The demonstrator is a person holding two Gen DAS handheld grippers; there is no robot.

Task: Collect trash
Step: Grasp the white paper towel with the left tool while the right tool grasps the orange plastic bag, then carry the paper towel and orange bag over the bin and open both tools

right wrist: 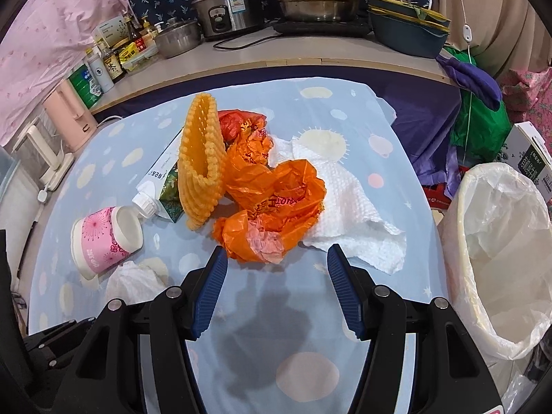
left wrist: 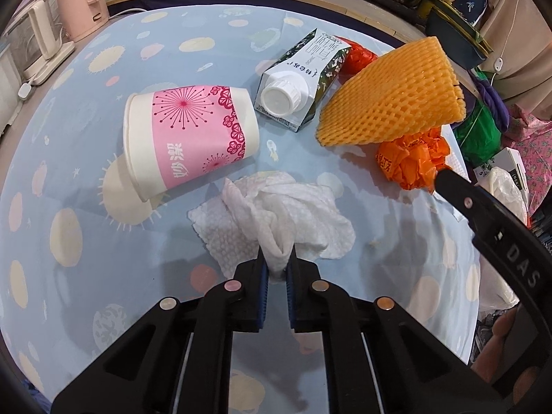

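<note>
White crumpled tissue (left wrist: 272,220), lying low centre, is getting pinched by my left gripper (left wrist: 276,269); my right gripper (right wrist: 277,265) is hovering spread wide before the orange bag (right wrist: 272,200), the lined bin (right wrist: 500,258) at right.

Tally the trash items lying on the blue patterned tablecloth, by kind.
Crumpled white paper towels: 2
Crumpled orange plastic bags: 2
Pink-and-white paper cup: 1
White carton with screw cap: 1
Orange foam fruit net: 1
Total: 7
</note>
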